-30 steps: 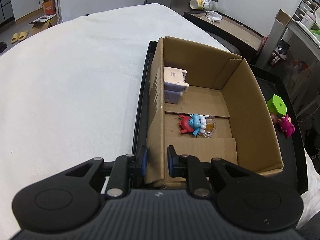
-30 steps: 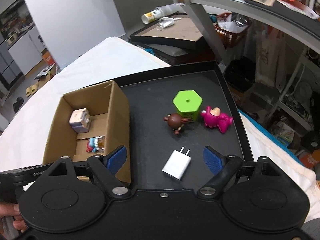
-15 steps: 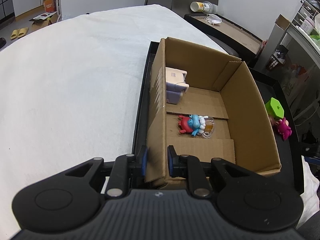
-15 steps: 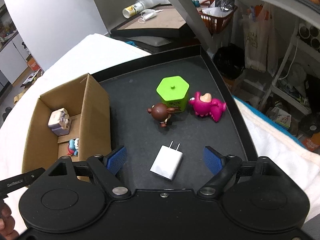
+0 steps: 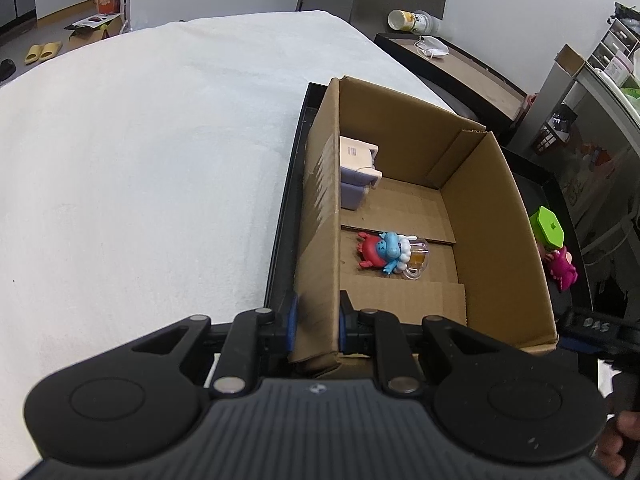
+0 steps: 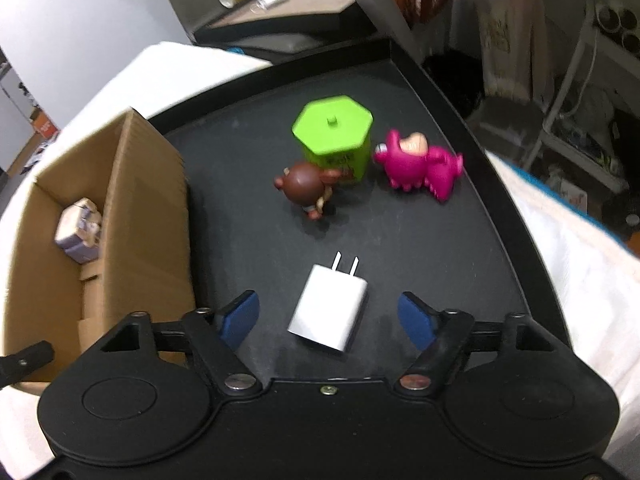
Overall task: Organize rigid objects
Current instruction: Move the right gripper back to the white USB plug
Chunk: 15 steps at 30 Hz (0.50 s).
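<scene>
My left gripper (image 5: 316, 326) is shut on the near left wall of the cardboard box (image 5: 320, 216), which stands on a black tray (image 6: 440, 240). Inside the box lie a red and blue figure (image 5: 382, 252) and a white and lilac block (image 5: 357, 170). My right gripper (image 6: 328, 316) is open and low over the tray, with a white plug charger (image 6: 328, 312) lying between its fingers. Beyond it are a brown bear figure (image 6: 306, 186), a green hexagonal box (image 6: 334, 140) and a pink figure (image 6: 420, 166).
The tray sits on a white cloth-covered surface (image 5: 140, 160). A second dark tray (image 5: 452, 64) with a bottle and a mask is behind. Shelves and clutter (image 6: 580, 80) stand to the right, past the tray's raised rim.
My right gripper has moved forward and down toward the white charger, which now lies between its fingers. My left gripper has kept its hold on the box wall.
</scene>
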Motion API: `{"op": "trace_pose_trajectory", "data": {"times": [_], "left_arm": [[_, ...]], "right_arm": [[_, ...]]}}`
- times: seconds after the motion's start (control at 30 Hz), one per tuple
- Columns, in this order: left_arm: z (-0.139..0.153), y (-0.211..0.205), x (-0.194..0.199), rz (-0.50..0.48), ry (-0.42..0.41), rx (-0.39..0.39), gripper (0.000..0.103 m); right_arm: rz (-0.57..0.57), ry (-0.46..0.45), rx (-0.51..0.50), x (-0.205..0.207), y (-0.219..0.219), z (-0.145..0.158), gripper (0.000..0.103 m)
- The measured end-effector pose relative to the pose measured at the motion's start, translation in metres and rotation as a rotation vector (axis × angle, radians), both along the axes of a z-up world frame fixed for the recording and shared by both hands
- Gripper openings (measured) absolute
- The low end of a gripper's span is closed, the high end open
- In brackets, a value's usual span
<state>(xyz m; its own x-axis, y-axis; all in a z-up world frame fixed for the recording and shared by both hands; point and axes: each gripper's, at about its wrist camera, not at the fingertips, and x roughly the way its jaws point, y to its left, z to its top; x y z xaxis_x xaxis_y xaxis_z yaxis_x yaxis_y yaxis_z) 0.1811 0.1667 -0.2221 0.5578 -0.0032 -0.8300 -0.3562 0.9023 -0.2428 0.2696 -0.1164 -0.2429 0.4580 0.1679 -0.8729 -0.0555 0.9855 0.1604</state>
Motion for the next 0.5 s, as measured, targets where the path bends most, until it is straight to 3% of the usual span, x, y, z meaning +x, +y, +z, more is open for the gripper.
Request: {"op": "trace_pose_trajectory", "data": {"times": [0.17,0.23,0.37,0.43,0.5], "left_arm": [[0.000,0.000,0.000,0.005,0.002,-0.003,0.018],[0.001,-0.001,0.000,0.007,0.005,0.002,0.018],[0.000,-0.002,0.000,0.012,0.005,0.004,0.018],[0.000,-0.002,-0.001,0.018,0.003,0.006,0.018],[0.000,-0.003,0.000,0.021,0.004,0.007,0.018]], "right_arm": [[-0.047,0.043,0.014,0.003,-0.001,-0.017,0.067],[-0.046,0.048,-0.008,0.005,0.003,-0.021,0.060],[-0.051,0.052,-0.033,0.008,0.008,-0.027,0.056],[-0.041,0.051,-0.033,0.010,0.009,-0.026,0.041],[-0.033,0.061,-0.043,0.012,0.010,-0.024,0.037]]}}
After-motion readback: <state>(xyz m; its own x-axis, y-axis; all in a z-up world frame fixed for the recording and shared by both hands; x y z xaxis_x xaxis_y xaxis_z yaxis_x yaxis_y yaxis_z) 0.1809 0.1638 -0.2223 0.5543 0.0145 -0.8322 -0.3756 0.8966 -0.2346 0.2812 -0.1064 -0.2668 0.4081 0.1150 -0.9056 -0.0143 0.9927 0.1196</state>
